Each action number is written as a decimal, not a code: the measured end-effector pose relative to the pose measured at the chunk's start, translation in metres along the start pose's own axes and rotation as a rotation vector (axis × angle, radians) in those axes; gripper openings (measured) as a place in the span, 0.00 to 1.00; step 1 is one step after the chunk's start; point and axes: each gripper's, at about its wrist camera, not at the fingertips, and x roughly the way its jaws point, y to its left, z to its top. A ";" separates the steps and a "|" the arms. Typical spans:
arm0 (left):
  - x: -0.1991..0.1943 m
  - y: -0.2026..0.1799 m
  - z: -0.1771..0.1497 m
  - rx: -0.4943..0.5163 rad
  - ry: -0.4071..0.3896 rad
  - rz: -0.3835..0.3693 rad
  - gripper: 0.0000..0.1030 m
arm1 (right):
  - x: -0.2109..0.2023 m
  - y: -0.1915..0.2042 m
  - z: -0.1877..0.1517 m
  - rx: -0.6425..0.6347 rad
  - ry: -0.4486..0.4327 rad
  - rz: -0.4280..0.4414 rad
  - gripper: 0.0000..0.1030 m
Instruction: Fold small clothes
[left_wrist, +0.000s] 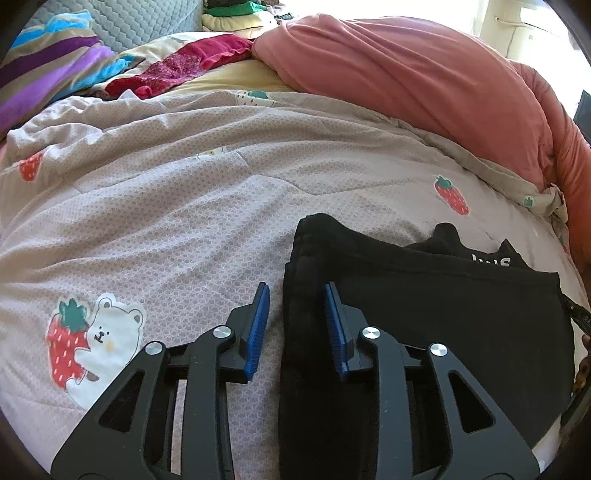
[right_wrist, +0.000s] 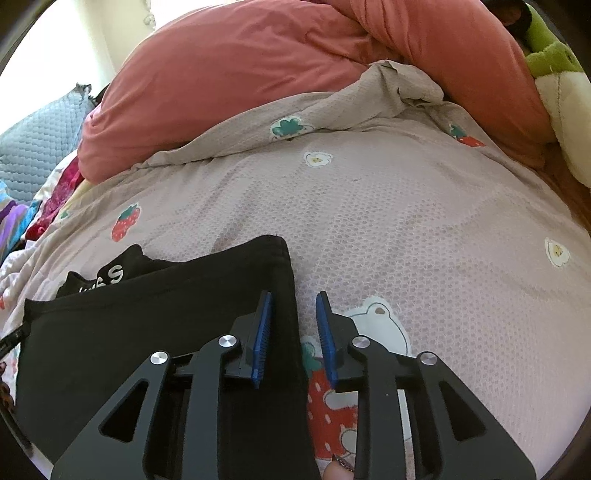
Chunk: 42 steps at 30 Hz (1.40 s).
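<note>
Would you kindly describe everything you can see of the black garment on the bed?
The black garment is soft, matte knit fabric, folded flat on the strawberry-print quilt. A lower layer sticks out at its far edge, bearing white lettering too cut off to read. Its thick side edges lie between the parted blue pads of the left gripper and right gripper, one at each side; neither clamps it.

We see the folded black garment (left_wrist: 424, 314) flat on the strawberry-print quilted bed cover (left_wrist: 166, 221), between our tools: left tool (left_wrist: 295, 325) straddles its left edge, right tool (right_wrist: 294, 332) its right edge. Salmon-pink duvet (left_wrist: 399, 77) bunched behind.
</note>
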 end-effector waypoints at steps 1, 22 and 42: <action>0.000 0.000 -0.001 0.003 0.004 0.005 0.26 | -0.001 0.000 0.000 0.002 0.000 0.000 0.27; -0.059 0.000 -0.010 -0.005 -0.063 0.017 0.48 | -0.060 0.015 -0.027 -0.111 -0.054 0.041 0.54; -0.083 -0.066 -0.082 0.197 -0.036 0.006 0.57 | -0.095 0.072 -0.090 -0.390 -0.028 0.123 0.58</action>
